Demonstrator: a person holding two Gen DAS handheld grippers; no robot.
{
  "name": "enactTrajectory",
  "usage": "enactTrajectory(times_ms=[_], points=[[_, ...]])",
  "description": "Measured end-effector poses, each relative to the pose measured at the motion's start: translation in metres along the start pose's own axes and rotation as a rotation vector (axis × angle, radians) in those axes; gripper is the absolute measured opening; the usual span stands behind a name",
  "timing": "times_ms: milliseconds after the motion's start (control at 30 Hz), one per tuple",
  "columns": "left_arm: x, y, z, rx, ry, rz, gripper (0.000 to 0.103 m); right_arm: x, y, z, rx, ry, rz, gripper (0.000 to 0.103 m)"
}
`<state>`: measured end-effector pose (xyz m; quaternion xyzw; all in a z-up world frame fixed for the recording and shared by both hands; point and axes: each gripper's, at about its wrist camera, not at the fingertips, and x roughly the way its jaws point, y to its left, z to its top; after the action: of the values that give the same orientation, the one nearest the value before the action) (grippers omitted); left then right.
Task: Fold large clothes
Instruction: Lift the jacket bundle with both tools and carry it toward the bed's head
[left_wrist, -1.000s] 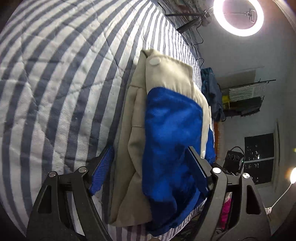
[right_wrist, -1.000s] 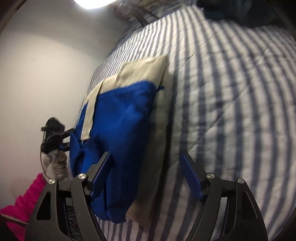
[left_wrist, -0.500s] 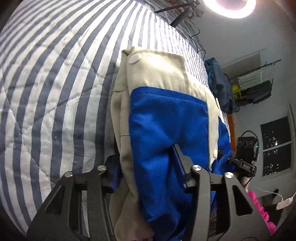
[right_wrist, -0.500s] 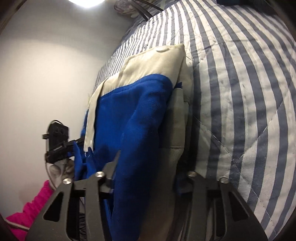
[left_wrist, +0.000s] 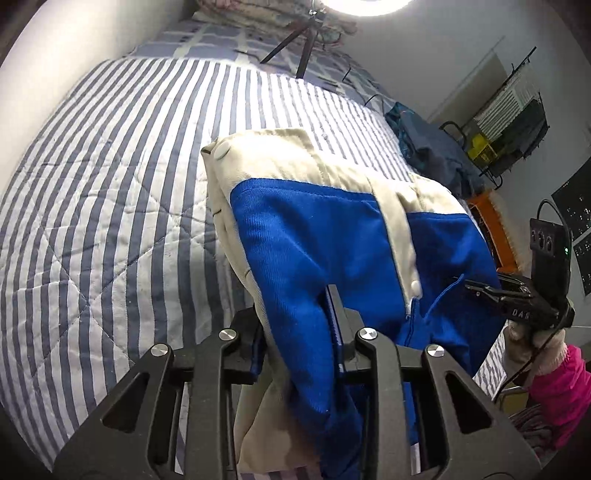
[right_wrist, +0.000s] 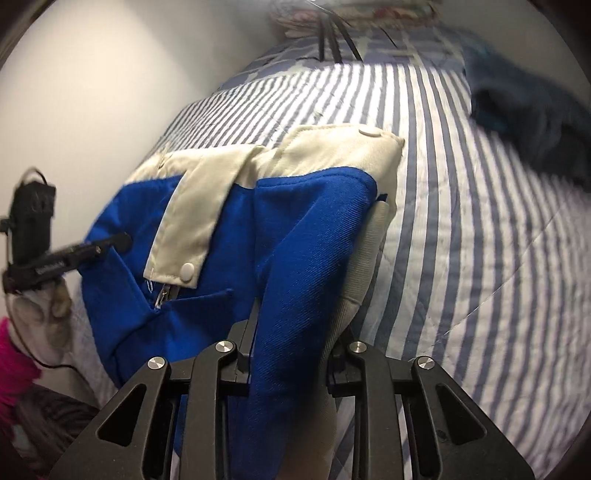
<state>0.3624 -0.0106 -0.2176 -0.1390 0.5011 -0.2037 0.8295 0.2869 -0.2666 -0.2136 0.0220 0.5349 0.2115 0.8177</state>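
Jacket (left_wrist: 314, 251) part-folded near bed (left_wrist: 110, 184) foot edge; left gripper (left_wrist: 295, 325), right gripper (right_wrist: 291, 332) just closed, I see both pinching near hem; final fold left.

We count one blue-and-cream folded jacket (left_wrist: 314, 240), one blue-and-white striped quilt (left_wrist: 110, 184), two black grippers and one dark blue garment (right_wrist: 528, 122).

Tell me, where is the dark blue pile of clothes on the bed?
The dark blue pile of clothes lies on the striped quilt at the upper right of the right wrist view, beyond and apart from the blue and cream jacket.
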Motion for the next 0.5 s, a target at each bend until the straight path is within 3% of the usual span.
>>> enactTrajectory(times_ms=[167,500], points=[[-0.018,-0.014,-0.002,0.032,-0.026,-0.02,0.023,-0.012,0.022,0.003,-0.067,-0.019,-0.061,0.022],[-0.004,-0.066,0.023,0.058,-0.036,-0.131,0.021,-0.059,-0.026,0.001,-0.101,-0.102,-0.15,0.021]])
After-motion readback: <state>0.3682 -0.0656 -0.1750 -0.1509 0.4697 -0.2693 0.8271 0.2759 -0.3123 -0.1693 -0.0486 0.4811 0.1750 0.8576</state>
